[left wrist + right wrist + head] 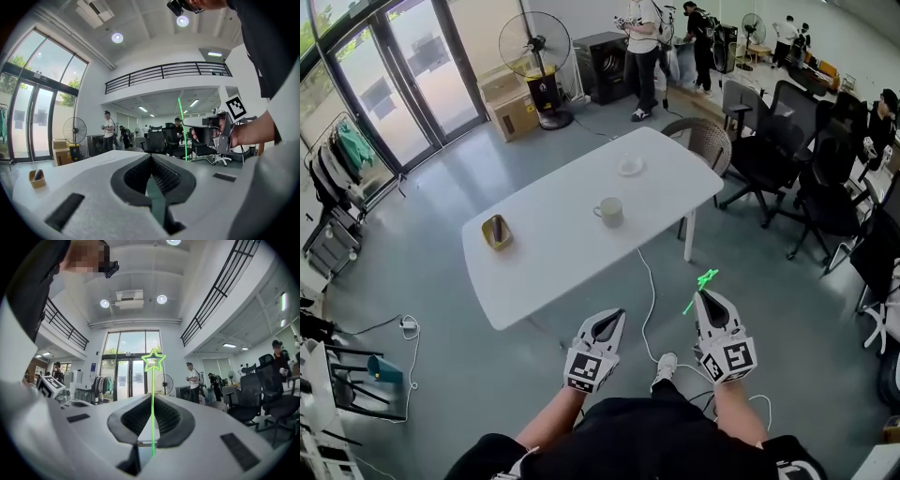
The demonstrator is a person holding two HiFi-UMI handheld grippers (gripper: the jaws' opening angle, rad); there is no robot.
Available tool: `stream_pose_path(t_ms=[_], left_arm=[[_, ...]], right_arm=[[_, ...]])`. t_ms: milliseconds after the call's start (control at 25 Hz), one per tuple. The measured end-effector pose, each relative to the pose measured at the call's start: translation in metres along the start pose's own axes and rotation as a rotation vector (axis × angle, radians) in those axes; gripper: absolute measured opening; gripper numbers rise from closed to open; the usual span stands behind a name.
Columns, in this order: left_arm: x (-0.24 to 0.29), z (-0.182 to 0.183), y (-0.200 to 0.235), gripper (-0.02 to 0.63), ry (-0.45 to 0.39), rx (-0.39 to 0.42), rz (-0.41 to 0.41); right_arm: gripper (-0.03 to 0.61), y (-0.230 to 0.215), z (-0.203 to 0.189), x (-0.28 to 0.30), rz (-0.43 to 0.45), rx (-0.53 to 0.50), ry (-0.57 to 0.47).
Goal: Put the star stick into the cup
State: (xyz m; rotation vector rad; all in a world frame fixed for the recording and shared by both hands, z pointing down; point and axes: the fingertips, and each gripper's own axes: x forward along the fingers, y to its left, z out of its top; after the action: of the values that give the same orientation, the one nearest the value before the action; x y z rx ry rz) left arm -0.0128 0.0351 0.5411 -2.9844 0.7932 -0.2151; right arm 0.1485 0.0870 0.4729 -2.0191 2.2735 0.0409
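A white cup [609,212] stands near the middle of the white table [553,267], well ahead of both grippers. My right gripper [705,296] is held over the floor in front of the table's near right side, shut on the thin green star stick [701,287]. In the right gripper view the star stick [152,399] rises straight from between the jaws, its star outline at the top. My left gripper [612,319] hangs beside it to the left, shut with nothing in it. From the left gripper view the star stick [180,126] and right gripper [208,133] show at the right.
On the table are a small white plate [630,166] at the far end and a yellow-brown dish [496,232] at the left. A white cable [649,295] runs over the floor. A wicker chair [705,139] and office chairs [787,141] stand at the right; people stand far back.
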Motion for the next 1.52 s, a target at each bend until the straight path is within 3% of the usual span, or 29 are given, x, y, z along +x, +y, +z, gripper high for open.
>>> stream_pose_path(t_ms=[440,600,800,1320,1520], left_arm=[[0.092,0.011,0.013,0.011,0.013,0.011,0.003],[0.118,0.022,0.025,0.011,0.018,0.01,0.046],[0.142,0.015,0.043,0.011,0.022,-0.074,0.114],[0.156,0.004,0.121,0.011,0.018,-0.156,0.292],[0.162,0.0,0.162,0.011,0.005,-0.17,0.319]], right_arm=[[0.021,-0.075,-0.016,0.069,0.055,0.023,0.028],[0.021,-0.097,-0.019,0.092,0.09,0.028,0.034],[0.021,-0.117,-0.028,0.117,0.14,0.039,0.047],[0.021,-0.114,-0.039,0.199,0.287,0.011,0.053],[0.021,-0.103,-0.041,0.243,0.301,0.004,0.057]])
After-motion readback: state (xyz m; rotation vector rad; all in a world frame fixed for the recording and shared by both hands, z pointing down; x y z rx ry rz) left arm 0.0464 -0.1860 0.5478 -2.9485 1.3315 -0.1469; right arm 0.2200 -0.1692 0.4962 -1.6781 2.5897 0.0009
